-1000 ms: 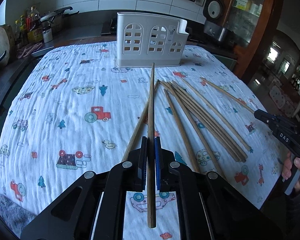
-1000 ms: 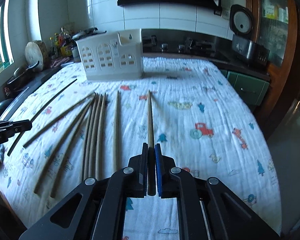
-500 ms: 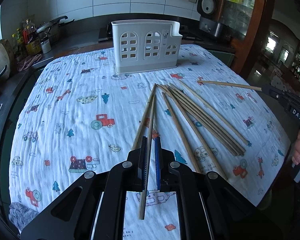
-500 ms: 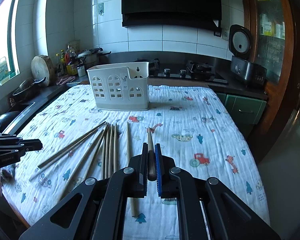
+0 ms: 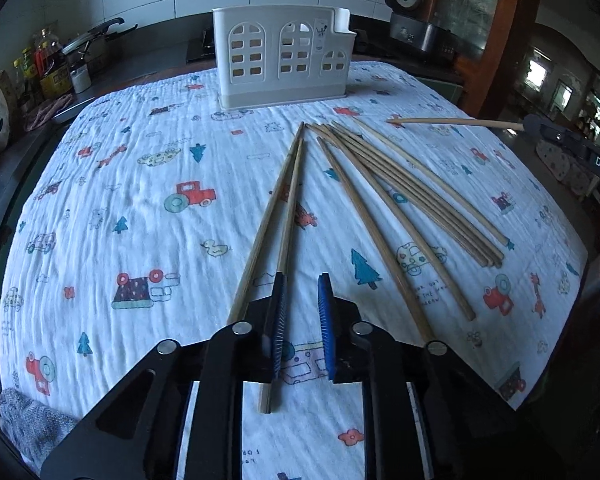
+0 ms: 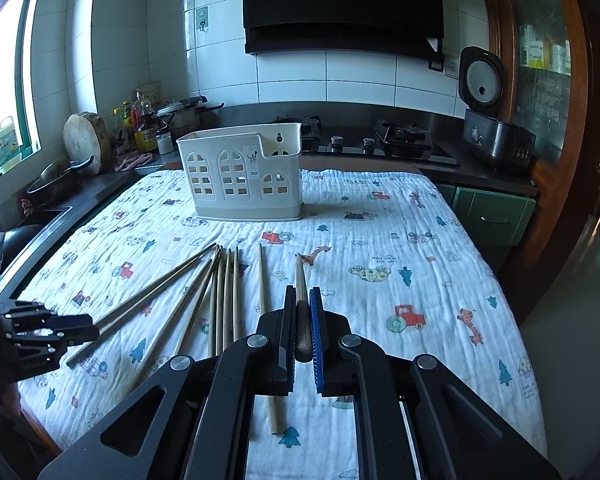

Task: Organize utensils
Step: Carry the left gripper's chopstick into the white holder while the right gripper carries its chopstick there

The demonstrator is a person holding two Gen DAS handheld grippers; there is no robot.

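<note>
Bench (image 6: 480,280) under a white cloth (image 5: 140,216) printed with small cars, trees and animals; kitchen counter with stove and rice cooker (image 6: 484,120) behind it.

White utensil holder (image 6: 242,172), arched cut-outs in its front wall, stands upright at the far middle of the cloth. Nothing visible inside it from either view.

Loose chopsticks lie flat on the cloth, nearer than the holder. A bundle (image 5: 416,196) of several lies fanned, tips converging toward the holder. A pair (image 5: 276,216) lies to the left of the bundle, the two sticks side by side and almost touching at their far tips.

Left gripper (image 5: 300,312): low over the cloth, just above the near ends of the pair. Jaws have just been opening; they stand slightly spread. One stick of the pair runs along the inner face of the left pad; it rests on the cloth and the pads do not press on it.

Right gripper (image 6: 300,328): raised above the bench, jaws pinching the thick end of one chopstick (image 5: 452,121), which points out level toward the holder, clear of the cloth.
</note>
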